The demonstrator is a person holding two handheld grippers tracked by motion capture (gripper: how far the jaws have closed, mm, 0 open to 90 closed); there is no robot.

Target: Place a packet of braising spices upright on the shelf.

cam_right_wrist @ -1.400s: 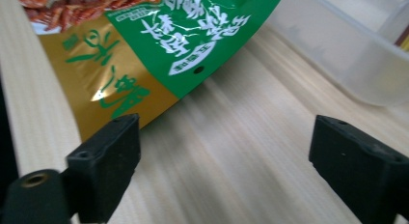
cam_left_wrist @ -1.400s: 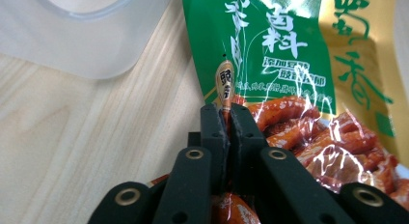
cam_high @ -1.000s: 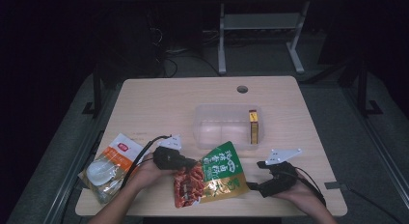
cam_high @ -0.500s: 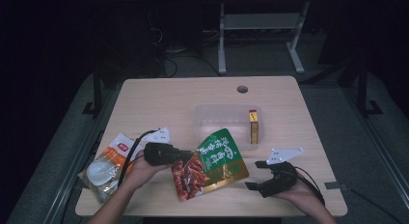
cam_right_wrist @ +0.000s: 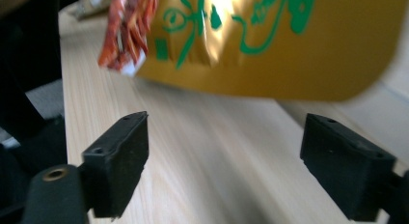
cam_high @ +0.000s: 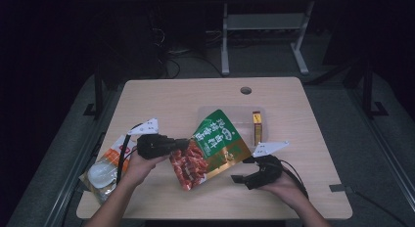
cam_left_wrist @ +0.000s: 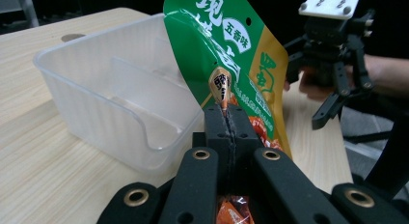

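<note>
Two grippers at near table edge. Right gripper (cam_high: 244,177) low over wood, jaws spread wide, nothing between. Left gripper (cam_left_wrist: 226,132) clamped tight on edge of green-and-gold snack pouch (cam_high: 215,144), pouch lifted clear of table, tilted toward clear plastic bin (cam_left_wrist: 115,93) just beyond, likely for dropping in. Yellow box (cam_high: 257,126) at bin's right end.

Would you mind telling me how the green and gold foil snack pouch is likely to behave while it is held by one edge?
The green and gold foil snack pouch probably stays fairly stiff: pinched at one edge by the left gripper, it stands up without drooping. It seems light, since that small pinch carries it. Its glossy film may be slippery, so it could slide if the grip loosens.
</note>
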